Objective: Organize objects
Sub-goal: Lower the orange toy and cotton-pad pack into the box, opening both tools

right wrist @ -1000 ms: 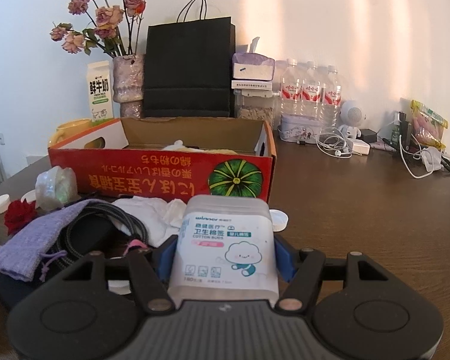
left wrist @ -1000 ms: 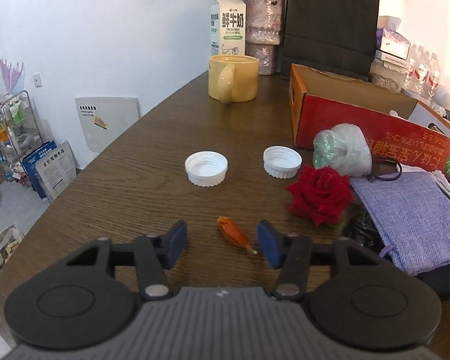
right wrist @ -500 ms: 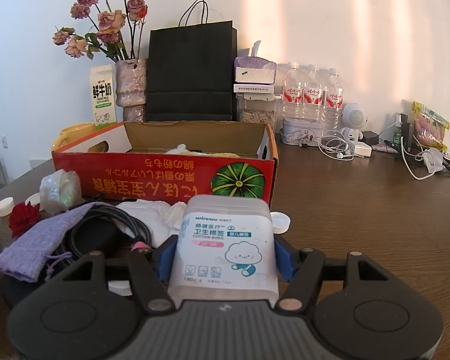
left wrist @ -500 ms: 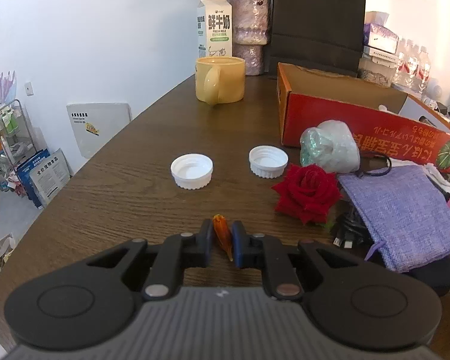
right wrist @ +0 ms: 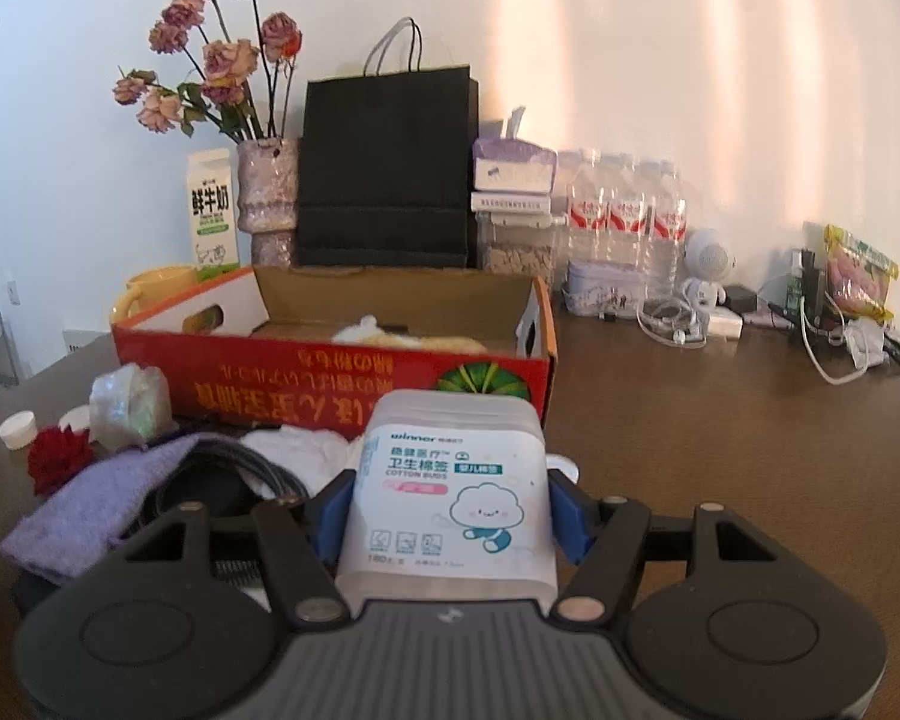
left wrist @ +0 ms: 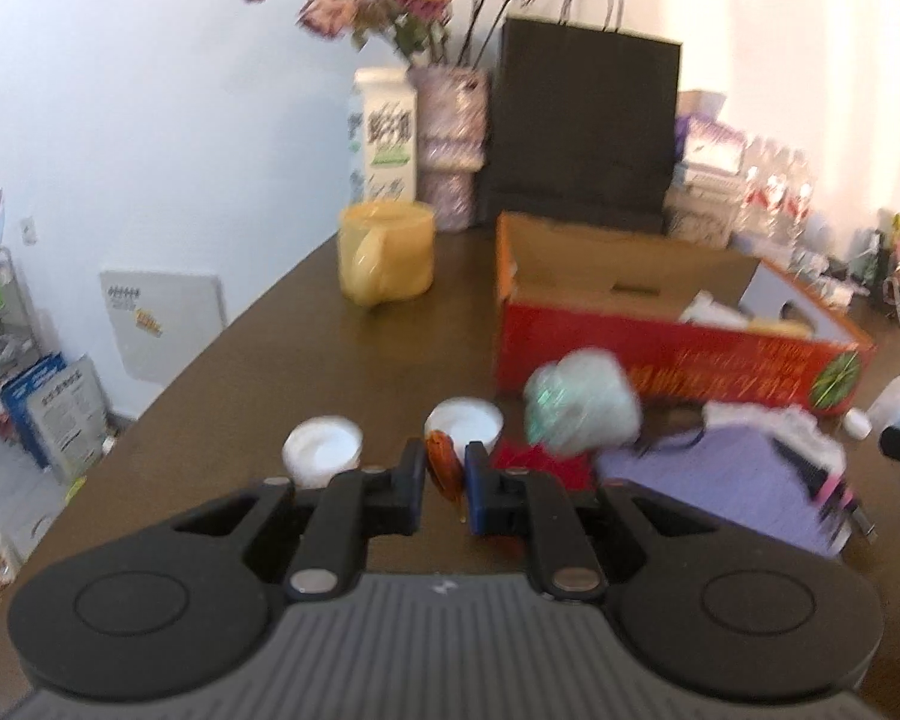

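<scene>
Now both hands are loaded, and the step in hand looks like carrying, not picking. The left claw (left wrist: 444, 480) is pinched shut on a small orange piece (left wrist: 443, 469), which stands between the blue pads and pokes out above and below them; the view is blurred, so what the piece is cannot be told. The right claw (right wrist: 447, 513) is clamped on a cotton bud box (right wrist: 450, 498), pads pressing its two sides, label facing the camera.

From the left claw, the red cardboard box (left wrist: 660, 354) lies at about 1 o'clock, open-topped, with some pale items already inside. Two white caps (left wrist: 323, 450) sit on the worktop (left wrist: 258, 372) at 11 and 12 o'clock, just beyond the fingertips, and a red rose (right wrist: 60, 459) lies just right of them. From the right claw, the same box is at 11 o'clock, just behind the held box.

Likely next: bring each load over the box rim and release inside, clearing the near wall first.
</scene>
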Demonstrator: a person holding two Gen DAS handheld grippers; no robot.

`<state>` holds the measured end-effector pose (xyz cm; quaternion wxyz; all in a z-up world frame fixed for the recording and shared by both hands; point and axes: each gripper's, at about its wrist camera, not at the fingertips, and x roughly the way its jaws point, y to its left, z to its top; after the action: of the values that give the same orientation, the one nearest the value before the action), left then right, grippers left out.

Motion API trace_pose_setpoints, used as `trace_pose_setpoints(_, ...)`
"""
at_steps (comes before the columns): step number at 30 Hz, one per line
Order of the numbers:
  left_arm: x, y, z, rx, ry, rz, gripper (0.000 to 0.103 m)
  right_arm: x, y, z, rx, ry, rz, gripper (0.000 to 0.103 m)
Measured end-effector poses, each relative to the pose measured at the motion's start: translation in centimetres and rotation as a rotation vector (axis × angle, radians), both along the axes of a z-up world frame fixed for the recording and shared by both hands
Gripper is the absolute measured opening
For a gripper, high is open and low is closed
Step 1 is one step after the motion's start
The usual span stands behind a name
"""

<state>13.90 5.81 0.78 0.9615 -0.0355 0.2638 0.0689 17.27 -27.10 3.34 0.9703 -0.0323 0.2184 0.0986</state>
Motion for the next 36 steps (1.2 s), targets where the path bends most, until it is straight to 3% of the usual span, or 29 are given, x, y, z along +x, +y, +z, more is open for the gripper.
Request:
trace_pose_setpoints(9, 4.2, -3.2, 3.5, 0.015, -0.098, -0.096, 0.015, 2.1, 1.7, 3.3, -0.020, -0.078, 0.037, 0.065)
trace_pose_setpoints(17, 9.6, -6.0, 5.3, 0.018, -0.141, -0.150, 0.015, 7.8, 3.5, 5.4, -0.011, -0.109, 0.051, 0.065)
trace_pose_setpoints(28, 18.2, -7.0, 4.1, -0.010, -0.089, -0.147, 0.015, 18.5, 5.2, 5.2, 0.009, -0.026, 0.033, 0.065)
trace_pose_setpoints(36, 22.6, -6.9, 2.5, 0.006, -0.033, -0.113, 0.015, 23.0, 5.2, 3.4, 0.026, 0.043, -0.006, 0.065)
